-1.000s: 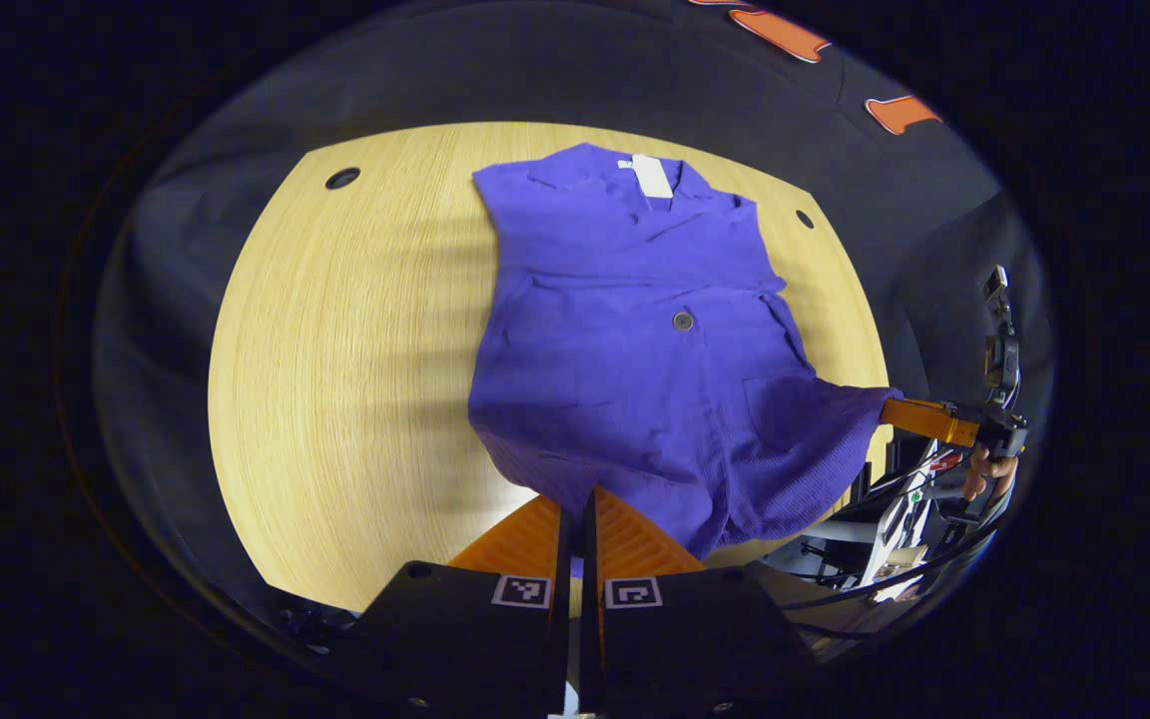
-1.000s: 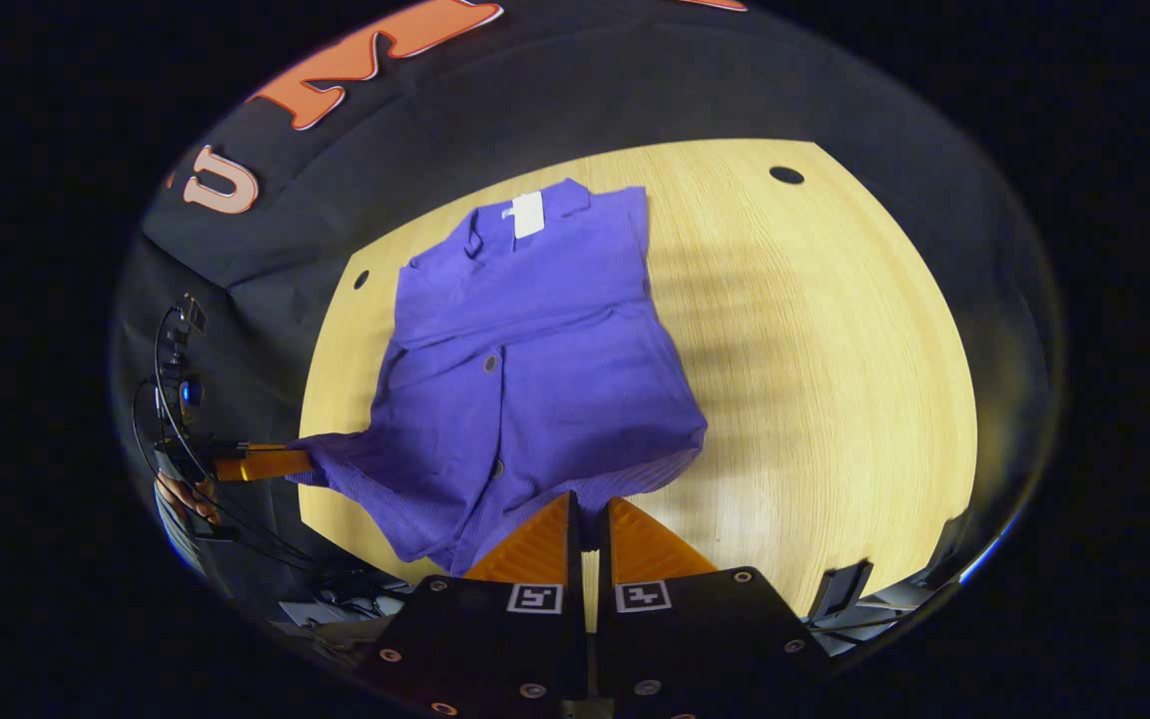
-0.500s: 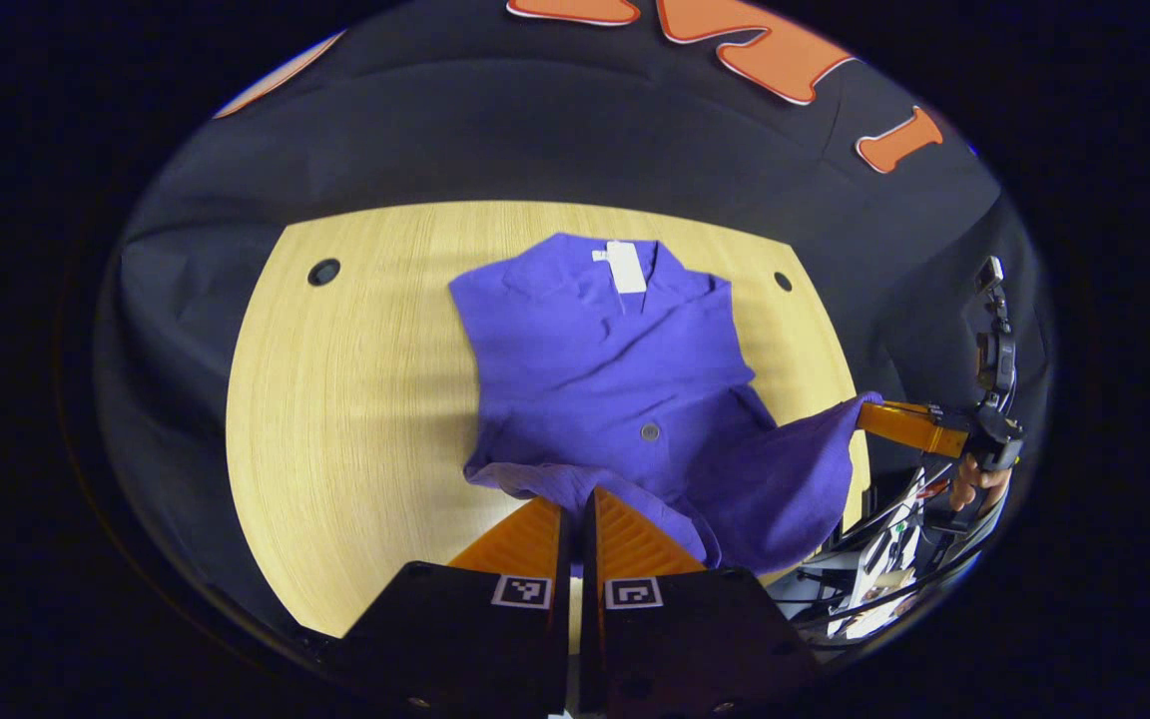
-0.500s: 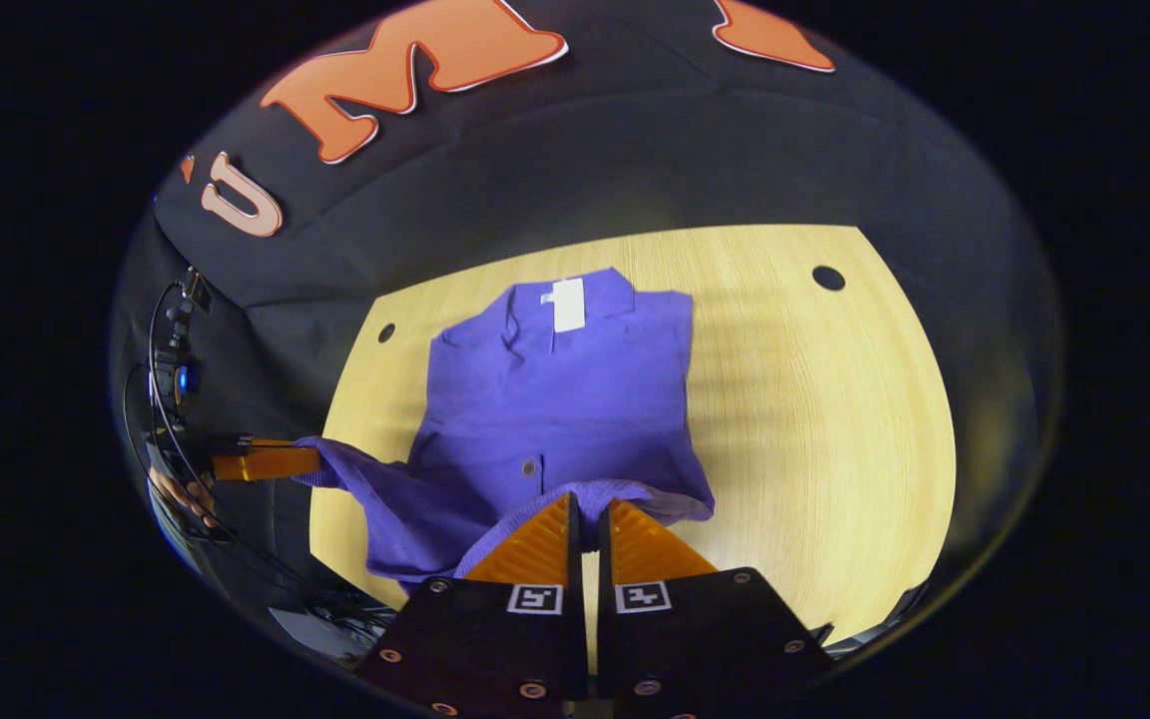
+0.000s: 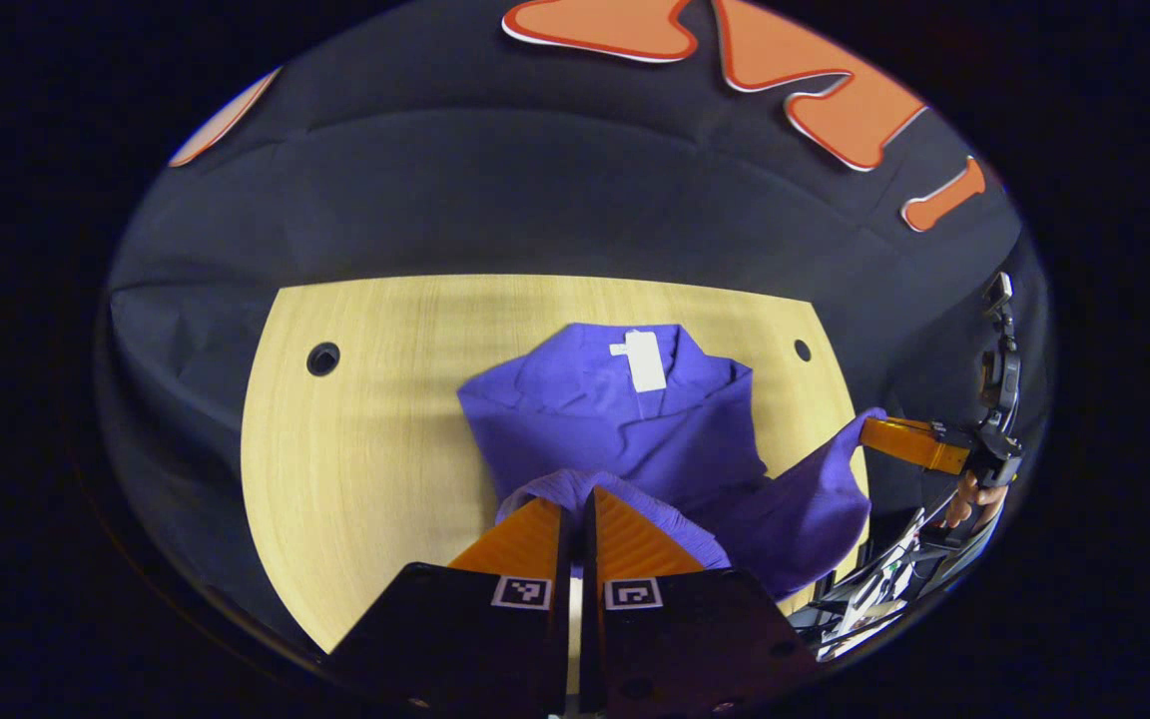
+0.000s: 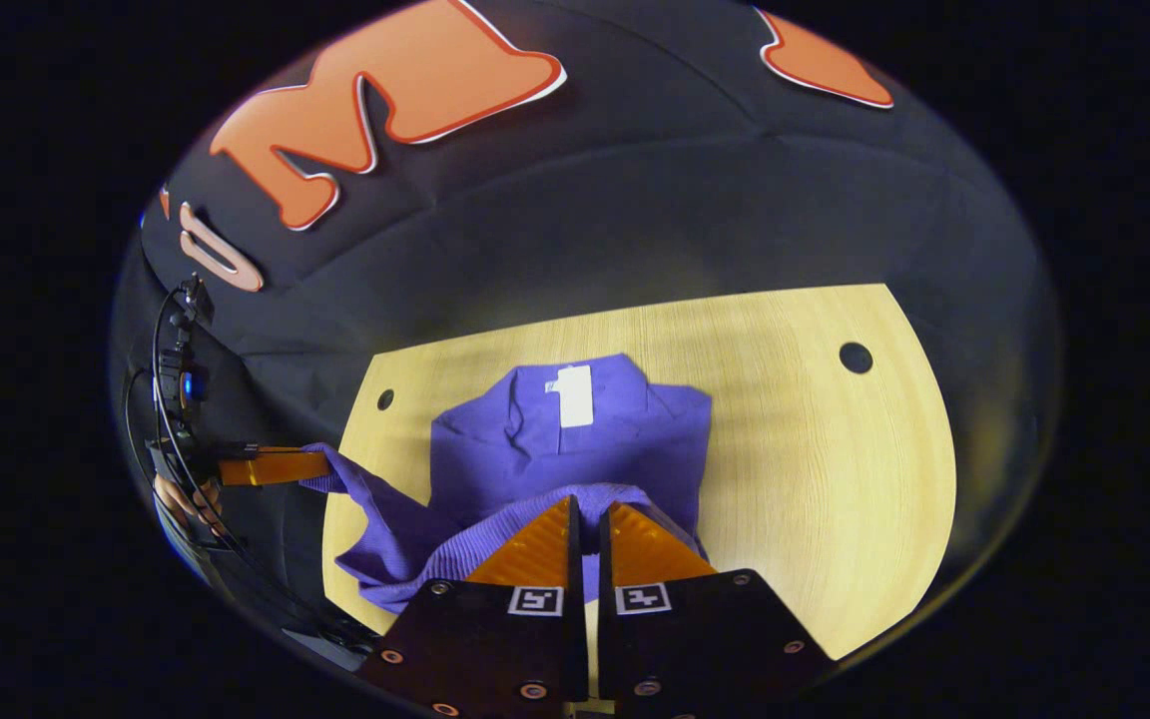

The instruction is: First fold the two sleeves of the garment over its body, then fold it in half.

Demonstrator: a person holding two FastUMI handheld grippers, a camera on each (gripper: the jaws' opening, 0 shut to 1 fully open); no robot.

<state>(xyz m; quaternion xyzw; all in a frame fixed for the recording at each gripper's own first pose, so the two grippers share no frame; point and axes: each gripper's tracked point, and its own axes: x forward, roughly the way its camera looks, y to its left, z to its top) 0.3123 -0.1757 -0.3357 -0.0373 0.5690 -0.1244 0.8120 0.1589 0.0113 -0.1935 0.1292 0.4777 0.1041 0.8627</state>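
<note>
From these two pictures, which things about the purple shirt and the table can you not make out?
- Folded sleeves: purple shirt, both views, lifted hem covers the body.
- Left gripper fingertips: left gripper view, cloth wraps them.
- Right gripper fingertips: right gripper view, likewise.
- White tag: print too small.
- Table near edge: hidden by gripper bodies.

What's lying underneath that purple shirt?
The purple button-up shirt lies on a light wooden table with small round holes. Both tools lift its hem toward the collar; whatever is beneath the fabric stays hidden.
</note>
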